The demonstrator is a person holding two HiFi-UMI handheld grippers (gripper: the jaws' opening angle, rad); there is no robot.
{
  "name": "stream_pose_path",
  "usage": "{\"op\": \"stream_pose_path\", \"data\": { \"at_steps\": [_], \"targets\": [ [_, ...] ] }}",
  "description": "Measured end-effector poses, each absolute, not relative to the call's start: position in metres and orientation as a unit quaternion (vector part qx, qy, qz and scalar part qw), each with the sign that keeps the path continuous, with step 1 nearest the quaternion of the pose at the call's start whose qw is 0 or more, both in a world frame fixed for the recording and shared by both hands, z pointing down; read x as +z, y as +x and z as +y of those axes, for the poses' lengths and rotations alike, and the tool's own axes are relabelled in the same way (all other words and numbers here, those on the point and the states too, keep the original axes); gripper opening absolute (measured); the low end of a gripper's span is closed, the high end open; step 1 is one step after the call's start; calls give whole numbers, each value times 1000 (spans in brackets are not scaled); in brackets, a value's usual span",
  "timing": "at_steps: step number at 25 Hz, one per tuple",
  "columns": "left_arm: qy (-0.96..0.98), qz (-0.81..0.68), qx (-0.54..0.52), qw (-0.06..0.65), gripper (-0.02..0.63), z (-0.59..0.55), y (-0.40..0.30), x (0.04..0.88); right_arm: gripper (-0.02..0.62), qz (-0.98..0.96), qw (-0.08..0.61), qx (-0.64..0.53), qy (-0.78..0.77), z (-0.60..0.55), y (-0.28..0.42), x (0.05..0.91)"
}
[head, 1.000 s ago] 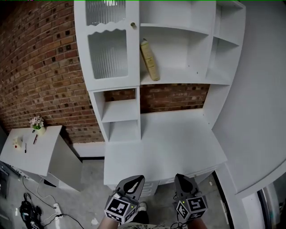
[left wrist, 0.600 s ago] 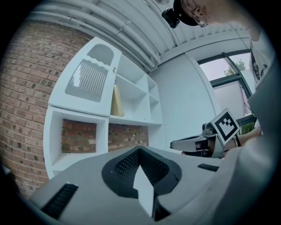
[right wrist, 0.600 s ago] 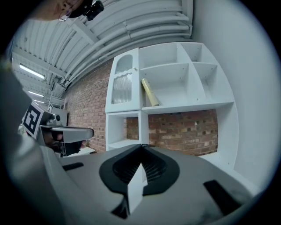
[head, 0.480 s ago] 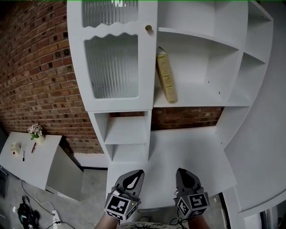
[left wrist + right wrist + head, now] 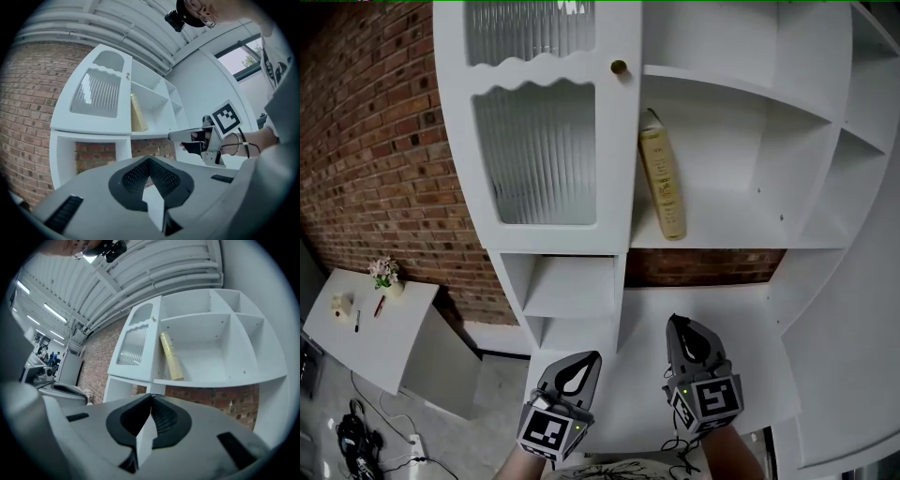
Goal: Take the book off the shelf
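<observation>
A yellowish book [image 5: 662, 183] stands on the white shelf [image 5: 722, 239], leaning left against the cabinet's side. It also shows in the left gripper view as the book [image 5: 137, 115] and in the right gripper view as the book [image 5: 171, 357]. My left gripper [image 5: 581, 361] is low over the desk's front edge, shut and empty. My right gripper [image 5: 684, 326] is beside it, a little higher, also shut with nothing in it. Both point up towards the shelf and are well below the book. The right gripper [image 5: 190, 136] shows in the left gripper view too.
Left of the book is a cabinet door with ribbed glass [image 5: 539, 141] and a round knob [image 5: 619, 67]. Open cubbies [image 5: 572, 286] sit under it, above the white desk top [image 5: 703, 309]. A brick wall [image 5: 384, 169] lies behind. A small white table [image 5: 366, 323] stands at lower left.
The head view has come closer to the shelf, so the book looks larger and lower. The right gripper has risen a little towards the shelf. Both stay shut.
</observation>
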State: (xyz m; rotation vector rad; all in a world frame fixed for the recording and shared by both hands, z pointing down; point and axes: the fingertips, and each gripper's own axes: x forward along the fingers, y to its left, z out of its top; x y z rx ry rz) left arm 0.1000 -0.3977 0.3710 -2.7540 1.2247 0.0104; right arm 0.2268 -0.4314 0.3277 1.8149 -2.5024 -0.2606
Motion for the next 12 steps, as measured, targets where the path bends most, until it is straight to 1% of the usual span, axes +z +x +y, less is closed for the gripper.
{"op": "stream_pose_path", "data": {
  "at_steps": [2, 3, 5, 7, 9, 12],
  "targets": [
    [-907, 416, 7, 68, 12, -407, 98, 365, 5, -799, 18, -107, 592, -451, 232, 304],
    [-904, 422, 11, 69, 12, -412, 97, 364, 22, -795, 19, -117, 594, -461, 233, 294],
    [-900, 430, 14, 70, 12, -421, 97, 362, 114, -791, 24, -129, 598, -482, 235, 273],
    [-899, 431, 8, 78, 12, -428, 99, 358, 227, -783, 20, -132, 608, -504, 238, 252],
    [-898, 431, 5, 87, 12, -432, 101, 353, 280, -772, 15, -134, 621, -525, 238, 232],
    [-898, 430, 10, 92, 12, -436, 103, 350, 323, -762, 30, -136, 633, -556, 236, 214]
  ]
}}
